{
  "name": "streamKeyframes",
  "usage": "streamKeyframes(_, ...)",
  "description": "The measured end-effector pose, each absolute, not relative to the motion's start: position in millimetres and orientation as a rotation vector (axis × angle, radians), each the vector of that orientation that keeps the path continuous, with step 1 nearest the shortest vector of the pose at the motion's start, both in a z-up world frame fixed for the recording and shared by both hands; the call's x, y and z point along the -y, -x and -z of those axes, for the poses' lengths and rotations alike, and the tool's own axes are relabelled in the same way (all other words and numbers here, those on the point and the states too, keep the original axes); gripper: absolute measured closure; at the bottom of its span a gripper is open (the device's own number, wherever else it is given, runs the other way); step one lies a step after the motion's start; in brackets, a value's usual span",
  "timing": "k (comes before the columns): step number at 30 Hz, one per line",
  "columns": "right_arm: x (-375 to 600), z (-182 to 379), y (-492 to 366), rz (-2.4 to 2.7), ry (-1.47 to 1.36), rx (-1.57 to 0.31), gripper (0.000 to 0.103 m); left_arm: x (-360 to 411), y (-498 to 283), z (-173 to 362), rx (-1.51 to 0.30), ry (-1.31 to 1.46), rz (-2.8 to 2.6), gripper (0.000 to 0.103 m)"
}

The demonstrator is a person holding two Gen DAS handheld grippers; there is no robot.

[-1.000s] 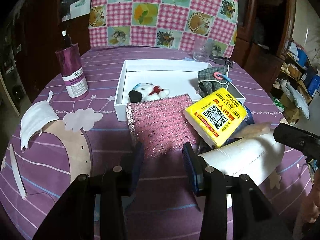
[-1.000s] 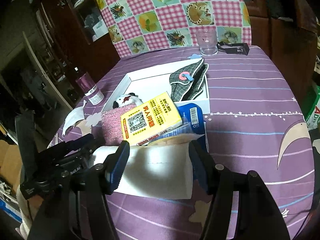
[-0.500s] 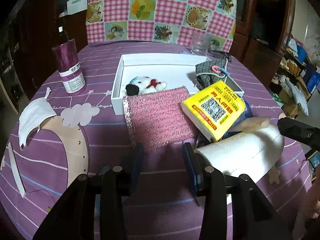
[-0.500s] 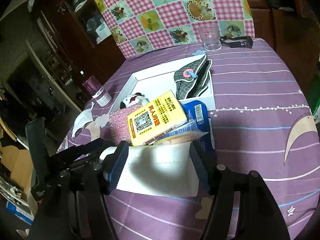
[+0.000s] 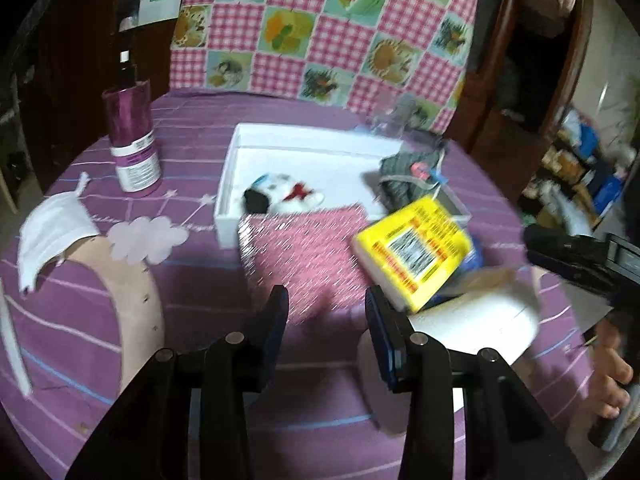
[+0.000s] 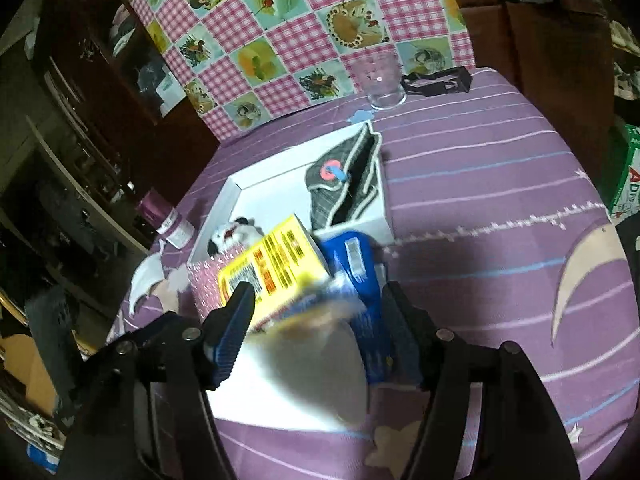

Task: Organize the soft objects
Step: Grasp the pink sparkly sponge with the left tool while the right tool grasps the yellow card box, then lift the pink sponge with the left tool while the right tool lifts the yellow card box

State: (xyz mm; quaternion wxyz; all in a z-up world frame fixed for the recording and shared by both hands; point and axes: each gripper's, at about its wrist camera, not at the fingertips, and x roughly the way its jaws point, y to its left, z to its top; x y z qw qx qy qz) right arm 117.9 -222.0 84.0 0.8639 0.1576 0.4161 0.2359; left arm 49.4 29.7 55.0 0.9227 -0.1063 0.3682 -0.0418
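Note:
A white box (image 5: 240, 148) on the purple tablecloth holds a plush dog (image 5: 280, 196) and a grey plaid pouch (image 5: 404, 180). A pink glitter cloth (image 5: 308, 248) leans on its front wall. My left gripper (image 5: 326, 312) hangs open just before that cloth, nothing between its fingers. A yellow tissue pack (image 6: 272, 264) rests tilted on a blue pack (image 6: 360, 264) and a white folded cloth (image 6: 312, 372). My right gripper (image 6: 318, 320) is open around this pile, the white cloth lying between its fingers. In the left wrist view the right gripper (image 5: 568, 252) shows at the right.
A purple bottle (image 5: 132, 148) stands left of the box, with a white face mask (image 5: 48, 232) nearer the table's left edge. A clear glass (image 6: 380, 80) and a black clip (image 6: 436, 80) sit at the back. A chair with a checked cover (image 5: 320, 28) stands behind the table.
The right gripper has rolled and shifted in over the pile, its jaws slightly wider. The white cloth looks bunched and nearer, the yellow pack more tilted. The left gripper barely moved.

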Motion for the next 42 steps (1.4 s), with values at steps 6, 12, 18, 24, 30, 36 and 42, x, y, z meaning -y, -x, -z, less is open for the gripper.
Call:
streamKeyframes(6, 192, -88, -166, -0.555, -0.312, -1.054, 0.036, -35, -75, -51, -0.868, 0.354, 0.135, 0.064)
streamKeyframes(12, 164, -76, -208, -0.535, -0.192, -1.230, 0.036, -36, -100, -53, -0.957, 0.402, 0.099, 0.064)
streamKeyframes(18, 162, -62, -217, -0.554, -0.109, -1.251, 0.036, -24, -108, -51, -0.955, 0.363, 0.112, 0.073)
streamKeyframes(24, 164, -46, -221, -0.610, -0.127, -1.310, 0.040, -21, -118, -26, -1.025, 0.461, 0.206, 0.082)
streamKeyframes(30, 162, -46, -217, -0.638, -0.113, -1.330, 0.052, -19, -118, -22, -1.006, 0.489, 0.236, 0.088)
streamKeyframes(36, 156, -56, -207, -0.661, -0.079, -1.320, 0.063, -20, -113, -21, -0.993, 0.495, 0.235, 0.089)
streamKeyframes(42, 157, -69, -200, -0.773, -0.142, -1.302, 0.065, -27, -108, -25, -0.963, 0.473, 0.190, 0.099)
